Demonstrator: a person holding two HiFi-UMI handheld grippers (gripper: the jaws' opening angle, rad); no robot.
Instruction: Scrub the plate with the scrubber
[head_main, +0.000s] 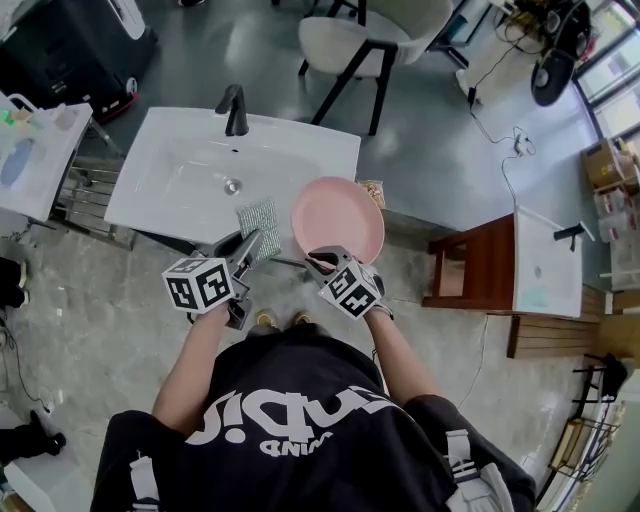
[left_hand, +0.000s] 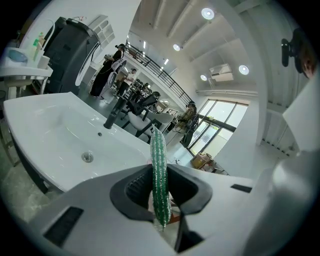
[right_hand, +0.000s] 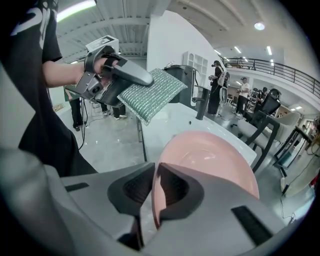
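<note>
Over the sink's front right corner my right gripper (head_main: 310, 262) is shut on the near rim of a pink plate (head_main: 338, 218), which is held up off the basin. In the right gripper view the plate (right_hand: 210, 160) stands on edge between the jaws (right_hand: 155, 192). My left gripper (head_main: 252, 243) is shut on a green sparkly scrubber (head_main: 260, 217), just left of the plate and apart from it. The scrubber (left_hand: 159, 170) shows edge-on between the left jaws (left_hand: 160, 192). From the right gripper view, the scrubber (right_hand: 152, 94) hangs above and to the left of the plate.
A white sink (head_main: 190, 170) with a black faucet (head_main: 235, 110) lies under both grippers. A white rack (head_main: 40, 150) stands to its left. A chair (head_main: 365, 40) is behind, and a wooden stand with a second basin (head_main: 480, 265) is at the right.
</note>
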